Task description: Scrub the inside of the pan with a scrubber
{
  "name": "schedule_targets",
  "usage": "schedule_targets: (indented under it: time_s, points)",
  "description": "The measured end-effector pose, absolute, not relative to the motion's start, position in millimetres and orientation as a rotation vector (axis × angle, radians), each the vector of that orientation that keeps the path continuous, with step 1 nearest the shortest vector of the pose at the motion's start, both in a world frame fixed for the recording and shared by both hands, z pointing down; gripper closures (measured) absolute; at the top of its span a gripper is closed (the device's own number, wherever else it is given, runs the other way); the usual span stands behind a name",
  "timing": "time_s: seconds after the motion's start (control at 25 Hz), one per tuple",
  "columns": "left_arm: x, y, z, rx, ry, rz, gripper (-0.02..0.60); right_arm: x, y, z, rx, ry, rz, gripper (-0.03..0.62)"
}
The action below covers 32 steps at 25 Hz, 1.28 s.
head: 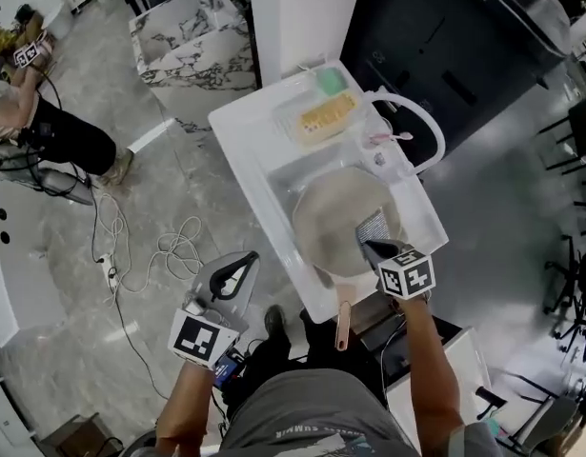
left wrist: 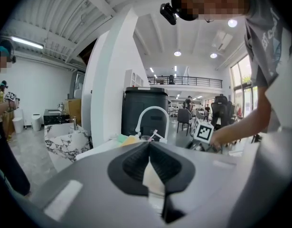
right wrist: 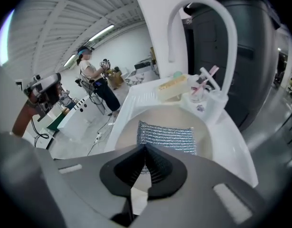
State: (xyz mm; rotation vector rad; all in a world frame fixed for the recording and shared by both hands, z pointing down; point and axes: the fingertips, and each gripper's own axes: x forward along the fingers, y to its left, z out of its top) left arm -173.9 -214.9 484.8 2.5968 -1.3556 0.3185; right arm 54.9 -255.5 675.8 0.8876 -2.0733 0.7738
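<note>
A beige pan [head: 335,222] lies in the white sink [head: 250,150], its handle [head: 343,322] pointing toward me. My right gripper [head: 376,248] is shut on a silver mesh scrubber [head: 372,227], which rests against the pan's inside near its right wall. In the right gripper view the scrubber [right wrist: 167,136] hangs flat just past the closed tips of my right gripper [right wrist: 146,148], with the pan's floor [right wrist: 160,115] behind it. My left gripper [head: 243,260] is held out over the floor left of the sink, jaws together and empty; its left gripper view shows the tips of my left gripper [left wrist: 149,144] meeting.
A white arched faucet [head: 421,122] stands at the sink's right rim beside a cup with a pink brush [head: 383,141]. A tray with a yellow sponge [head: 326,114] sits at the sink's back. A black bin [head: 445,46] is behind, cables [head: 169,246] lie on the floor, and a person [head: 45,122] stands far left.
</note>
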Motion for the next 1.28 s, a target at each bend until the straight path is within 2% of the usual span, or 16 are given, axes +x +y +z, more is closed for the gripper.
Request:
schedule_targets:
  time_s: [0.28, 0.6, 0.88, 1.28]
  points:
    - [-134.2, -220.5, 481.2, 2.652, -1.266, 0.378, 0.580, 159.3, -257.5, 648.1, 1.153, -2.026, 0.768, 0.589]
    - [-112.9, -225.2, 473.0, 2.722, -1.214, 0.425, 0.580, 245.3, -262.0, 677.2, 1.268, -1.863, 0.745, 0.589]
    - [-106.6, -229.4, 475.9, 2.716, -1.193, 0.482, 0.580, 270.6, -268.6, 719.3, 1.198, -1.754, 0.698, 0.589]
    - [-104.3, -230.9, 479.6, 2.715, -1.181, 0.472, 0.580, 261.2, -265.2, 751.7, 1.066, -1.710, 0.659, 0.588]
